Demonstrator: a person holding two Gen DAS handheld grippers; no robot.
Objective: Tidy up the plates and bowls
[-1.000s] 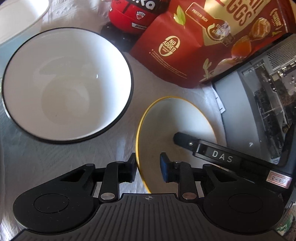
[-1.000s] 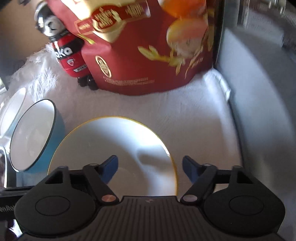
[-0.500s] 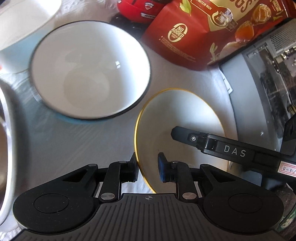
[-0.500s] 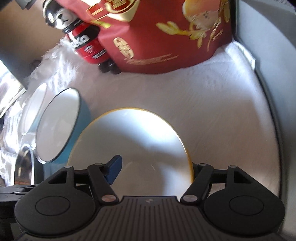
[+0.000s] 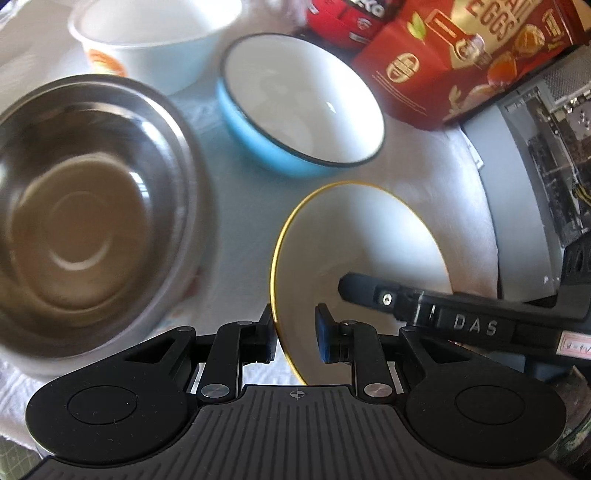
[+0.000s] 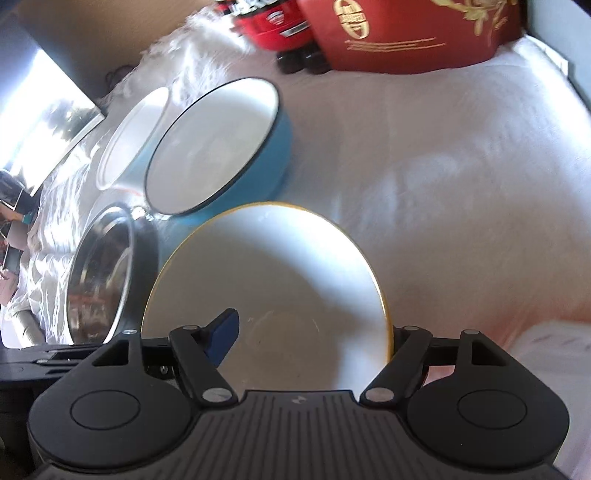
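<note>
A white plate with a gold rim [image 5: 354, 236] is held tilted above the white cloth. My left gripper [image 5: 295, 338] straddles its near-left rim, fingers close on either side. My right gripper [image 6: 310, 332] is wide open around the plate's [image 6: 266, 273] other side, one finger over it, the other behind its rim. To the left stand a blue bowl with a white inside [image 5: 303, 107], a steel bowl [image 5: 85, 206] and a white bowl [image 5: 155, 37]. They also show in the right wrist view as the blue bowl [image 6: 218, 147], steel bowl [image 6: 103, 273] and white bowl [image 6: 129, 136].
A red snack bag [image 5: 461, 62] and a red toy figure [image 5: 347, 18] stand at the back. A grey computer case [image 5: 535, 155] lines the right side. The white cloth [image 6: 443, 184] covers the table.
Both grippers and the plate have moved back and to the left, lifting. The steel bowl and the white bowl have come into view. The right gripper's finger has slid further round the plate's rim.
</note>
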